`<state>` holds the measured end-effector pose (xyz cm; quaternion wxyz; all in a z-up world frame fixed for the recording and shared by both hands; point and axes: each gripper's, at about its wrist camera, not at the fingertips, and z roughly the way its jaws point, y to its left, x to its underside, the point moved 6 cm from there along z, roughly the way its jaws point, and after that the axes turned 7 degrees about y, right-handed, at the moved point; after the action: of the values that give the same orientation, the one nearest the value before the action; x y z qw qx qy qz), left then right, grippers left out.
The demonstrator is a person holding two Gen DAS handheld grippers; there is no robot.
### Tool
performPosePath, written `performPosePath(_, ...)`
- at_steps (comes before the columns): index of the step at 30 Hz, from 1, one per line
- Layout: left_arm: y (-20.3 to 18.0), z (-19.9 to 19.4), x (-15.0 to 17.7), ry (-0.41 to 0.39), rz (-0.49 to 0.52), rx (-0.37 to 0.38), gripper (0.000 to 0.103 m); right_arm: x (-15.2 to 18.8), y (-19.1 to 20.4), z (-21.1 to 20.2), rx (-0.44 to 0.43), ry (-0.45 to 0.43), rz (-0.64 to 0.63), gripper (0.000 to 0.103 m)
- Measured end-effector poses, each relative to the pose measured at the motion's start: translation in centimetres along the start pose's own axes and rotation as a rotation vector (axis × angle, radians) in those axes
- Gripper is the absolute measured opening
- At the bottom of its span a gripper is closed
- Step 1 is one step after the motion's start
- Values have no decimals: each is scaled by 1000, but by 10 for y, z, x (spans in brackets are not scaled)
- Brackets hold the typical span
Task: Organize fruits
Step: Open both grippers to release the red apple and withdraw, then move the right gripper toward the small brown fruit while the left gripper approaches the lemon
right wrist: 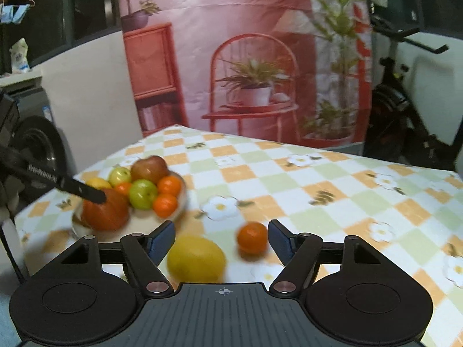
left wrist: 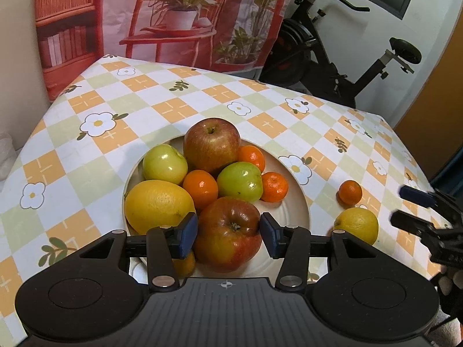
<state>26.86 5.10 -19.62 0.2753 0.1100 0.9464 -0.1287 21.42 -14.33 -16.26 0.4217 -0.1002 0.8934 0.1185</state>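
A white bowl (left wrist: 292, 217) on the checked tablecloth holds several fruits: two red apples, two green apples, a lemon (left wrist: 159, 205) and mandarins. My left gripper (left wrist: 228, 232) has its blue pads on either side of the near red apple (left wrist: 228, 232), touching or nearly touching it; the apple rests in the bowl. A loose lemon (right wrist: 196, 258) and a loose mandarin (right wrist: 252, 237) lie on the cloth right of the bowl. My right gripper (right wrist: 221, 241) is open and empty just above them, the lemon near its left finger. The bowl (right wrist: 173, 217) shows at the left in the right wrist view.
The table (left wrist: 173, 107) is covered by a flower-print checked cloth; its far and right edges are in view. An exercise bike (left wrist: 341, 57) stands behind the table at the right. A printed backdrop hangs behind. A washing machine (right wrist: 34, 133) stands at the left.
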Motion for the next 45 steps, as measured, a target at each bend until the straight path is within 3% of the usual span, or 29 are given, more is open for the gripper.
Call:
performPosePath(8,-6,-4,2,-8,16,-59,51,33,-10,-23,18,13,-1,71)
performPosePath(14,-12,-7,3,-21,20,-91,50,51,-11,-32,-22,41,12,72)
performPosePath(23,-50,-23,2,-113,86,-70,50,81,-5,-35,-46,112,8,74)
performPosePath(31,-97,-23,17,-185,118,-31,50,85,-6,-36,-10,114,2,91)
performPosePath(41,-111,-15,45,-197,117,-64,51,94,-8,-26,2,164,8,92)
performPosePath(45,-108,-18,46,-214,102,-76,51,96,-8,-24,1,168,11,98)
